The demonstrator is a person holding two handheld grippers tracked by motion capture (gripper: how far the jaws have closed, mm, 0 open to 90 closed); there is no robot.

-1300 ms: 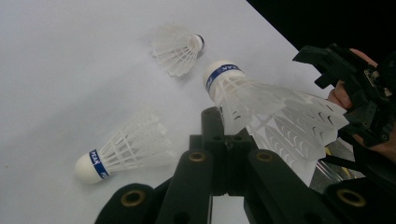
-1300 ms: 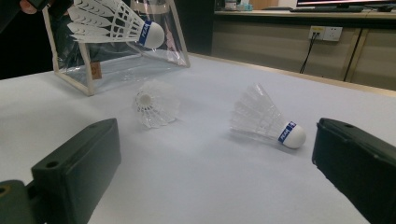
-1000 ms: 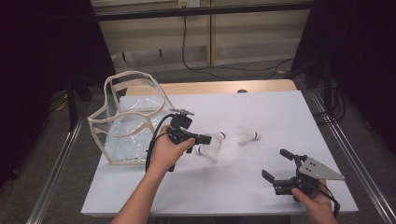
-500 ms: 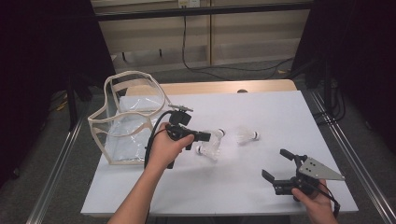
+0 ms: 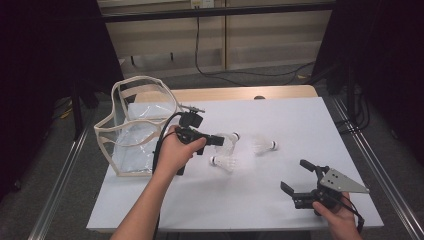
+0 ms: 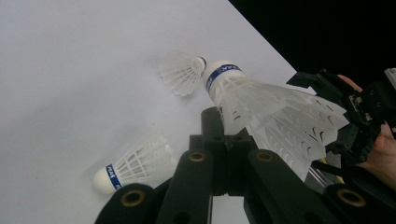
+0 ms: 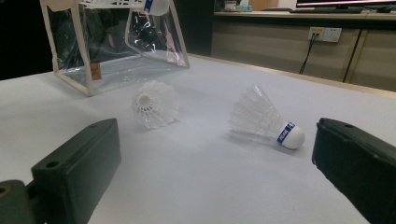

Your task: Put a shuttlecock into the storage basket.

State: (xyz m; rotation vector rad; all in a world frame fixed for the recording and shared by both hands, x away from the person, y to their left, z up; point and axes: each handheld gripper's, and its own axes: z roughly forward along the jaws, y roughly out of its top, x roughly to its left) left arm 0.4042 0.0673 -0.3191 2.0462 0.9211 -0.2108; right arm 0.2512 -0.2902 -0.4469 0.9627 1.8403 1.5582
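The left claw (image 5: 222,141) is clamped on a feathery white shuttlecock (image 6: 275,112), lifted above the smooth white table (image 5: 300,120) beside a clear plastic bag (image 5: 137,130); two ribbed shuttlecocks (image 7: 155,103) lie flat; the right claw (image 5: 296,176) gapes apart.

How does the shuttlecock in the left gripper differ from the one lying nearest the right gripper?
The held shuttlecock is clamped by its feather skirt in the left gripper, off the table; the far shuttlecock lies free on its side on the white table. The right gripper stands open, apart from the far shuttlecock. Both are white-feathered with a blue band round a white cork.
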